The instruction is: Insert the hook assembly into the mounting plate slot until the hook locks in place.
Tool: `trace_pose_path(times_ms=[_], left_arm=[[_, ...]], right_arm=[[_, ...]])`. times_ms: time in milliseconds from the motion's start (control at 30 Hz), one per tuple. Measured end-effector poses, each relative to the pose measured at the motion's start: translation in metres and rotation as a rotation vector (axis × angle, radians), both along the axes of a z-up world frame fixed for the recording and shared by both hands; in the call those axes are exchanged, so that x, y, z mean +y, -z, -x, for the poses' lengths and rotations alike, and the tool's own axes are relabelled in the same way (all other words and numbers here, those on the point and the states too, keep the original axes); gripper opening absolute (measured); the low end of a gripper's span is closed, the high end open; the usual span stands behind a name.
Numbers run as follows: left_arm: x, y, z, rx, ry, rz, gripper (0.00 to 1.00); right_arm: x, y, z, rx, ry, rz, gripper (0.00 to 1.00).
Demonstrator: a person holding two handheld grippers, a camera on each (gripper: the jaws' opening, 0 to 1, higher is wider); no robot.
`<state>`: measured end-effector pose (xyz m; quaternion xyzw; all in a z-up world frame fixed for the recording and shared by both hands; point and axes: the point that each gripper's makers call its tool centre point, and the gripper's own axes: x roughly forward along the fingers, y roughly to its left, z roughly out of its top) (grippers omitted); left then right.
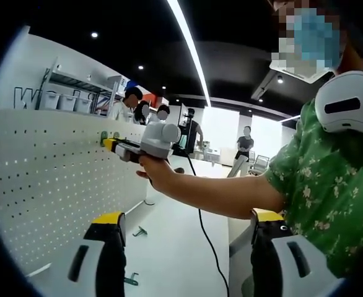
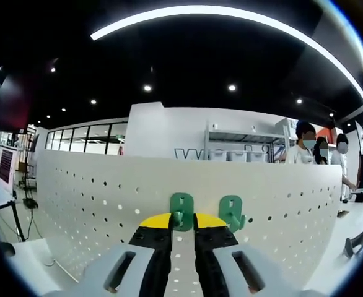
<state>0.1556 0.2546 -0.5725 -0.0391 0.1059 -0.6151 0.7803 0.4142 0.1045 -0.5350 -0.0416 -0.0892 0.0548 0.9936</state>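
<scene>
A white pegboard mounting plate stands upright on the left of the left gripper view. My right gripper, held in a person's hand, presses against it at two green hooks. In the right gripper view, my right gripper has its yellow-tipped jaws shut on the left green hook, which sits against the pegboard. A second green hook hangs just to its right. My left gripper is held back from the board, wide open with nothing between its jaws.
Two loose small hooks lie on the white table below the board. A black cable trails across it. A dark hook lies at the right. Several people stand behind the board beside shelves with bins.
</scene>
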Motion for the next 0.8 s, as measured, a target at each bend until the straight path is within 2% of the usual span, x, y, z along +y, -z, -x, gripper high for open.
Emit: trace_pose_path(times_ms=[233, 800], left_arm=[[0.0, -0.001, 0.0, -0.001, -0.001, 0.0, 0.85], [-0.001, -0.003, 0.0, -0.007, -0.006, 0.002, 0.86]], right_arm=[[-0.001, 0.006, 0.002, 0.01, -0.007, -0.004, 0.18], [0.003, 0.016, 0.009, 0.033, -0.046, -0.038, 0.43]])
